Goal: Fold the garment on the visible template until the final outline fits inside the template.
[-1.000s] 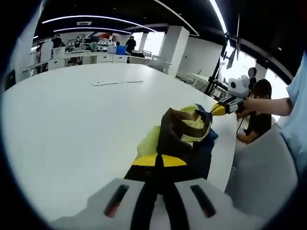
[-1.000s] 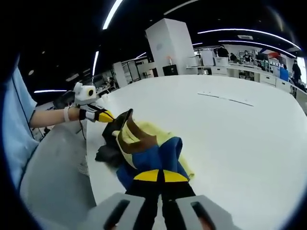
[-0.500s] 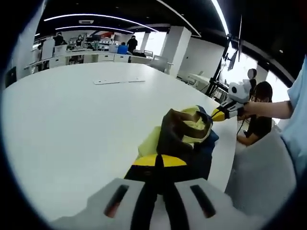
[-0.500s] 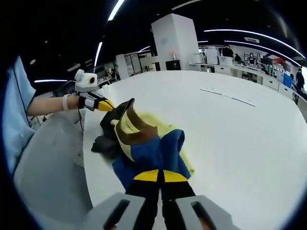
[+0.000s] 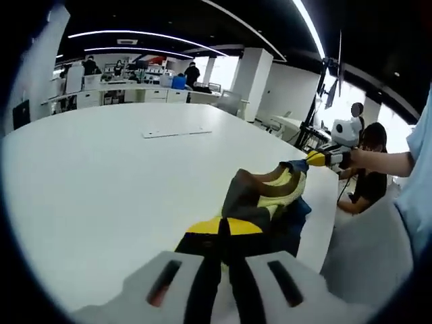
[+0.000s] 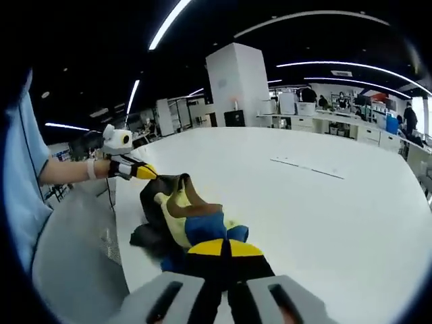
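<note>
In the left gripper view, the left claw (image 5: 223, 233) is clamped on the near edge of the garment (image 5: 266, 196), a yellow, brown and blue bundle at the rim of the white surface (image 5: 101, 175). The right claw (image 5: 312, 158) pinches its far end. Farther off lies a thin strip (image 5: 177, 132); a seated person (image 5: 368, 172) is beyond.

No readable text, labels, brands or numbers anywhere I can see. Nothing legible on the yellow, brown and blue crumpled fabric garment (image 5: 266, 196) in my tongs, nor on the big white round table (image 5: 101, 175) under it.
</note>
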`<state>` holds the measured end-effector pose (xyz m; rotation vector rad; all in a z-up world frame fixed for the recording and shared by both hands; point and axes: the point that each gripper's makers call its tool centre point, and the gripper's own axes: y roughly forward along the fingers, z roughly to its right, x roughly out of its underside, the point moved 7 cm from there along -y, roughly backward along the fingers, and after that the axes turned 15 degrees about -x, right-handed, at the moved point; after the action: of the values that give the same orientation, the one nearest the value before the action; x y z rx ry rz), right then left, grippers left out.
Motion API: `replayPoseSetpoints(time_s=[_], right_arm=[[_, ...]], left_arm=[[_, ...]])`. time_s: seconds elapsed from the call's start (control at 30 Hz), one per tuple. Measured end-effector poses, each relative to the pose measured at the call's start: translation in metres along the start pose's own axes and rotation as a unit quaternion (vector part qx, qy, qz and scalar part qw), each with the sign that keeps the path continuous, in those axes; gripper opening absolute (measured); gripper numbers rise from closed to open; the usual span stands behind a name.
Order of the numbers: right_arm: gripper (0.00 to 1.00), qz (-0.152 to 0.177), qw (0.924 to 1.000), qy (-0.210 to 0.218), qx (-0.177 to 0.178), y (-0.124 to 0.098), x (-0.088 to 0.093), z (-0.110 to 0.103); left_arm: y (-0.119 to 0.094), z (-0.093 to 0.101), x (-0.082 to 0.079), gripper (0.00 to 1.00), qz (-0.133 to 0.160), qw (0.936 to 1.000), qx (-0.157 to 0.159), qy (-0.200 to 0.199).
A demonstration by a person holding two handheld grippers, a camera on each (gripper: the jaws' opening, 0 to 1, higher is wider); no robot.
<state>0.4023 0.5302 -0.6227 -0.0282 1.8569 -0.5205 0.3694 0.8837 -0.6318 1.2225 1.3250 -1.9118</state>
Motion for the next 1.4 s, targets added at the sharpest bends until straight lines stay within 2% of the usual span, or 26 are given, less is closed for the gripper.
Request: replayPoseSetpoints(time_s=[0.07, 0.3, 0.5, 0.8, 1.03, 1.4], right_arm=[[0.00, 0.005, 1.0000, -0.006, 0.001, -0.003, -0.006, -0.002], [0.00, 0.056, 0.9982, -0.021, 0.002, -0.018, -0.043, -0.008], [0.00, 0.075, 0.9965, -0.036, -0.005, -0.024, -0.066, -0.020], [0.00, 0.106, 0.9916, -0.073, -0.014, -0.032, -0.103, -0.036], [0.00, 0.123, 0.9873, -0.099, -0.015, -0.038, -0.126, -0.044], [0.00, 0.152, 0.9811, -0.118, -0.023, -0.040, -0.151, -0.047]], left_arm=[[-0.004, -0.001, -0.008, 0.00, 0.010, 0.9999, -0.003, 0.004], [-0.018, -0.003, -0.037, 0.00, 0.045, 0.9988, -0.009, 0.017], [-0.032, -0.003, -0.064, 0.00, 0.079, 0.9964, -0.011, 0.026], [-0.047, -0.001, -0.092, 0.00, 0.116, 0.9925, -0.011, 0.037], [-0.057, -0.002, -0.113, 0.00, 0.140, 0.9891, -0.011, 0.045], [-0.066, -0.004, -0.145, 0.00, 0.177, 0.9829, -0.005, 0.051]])
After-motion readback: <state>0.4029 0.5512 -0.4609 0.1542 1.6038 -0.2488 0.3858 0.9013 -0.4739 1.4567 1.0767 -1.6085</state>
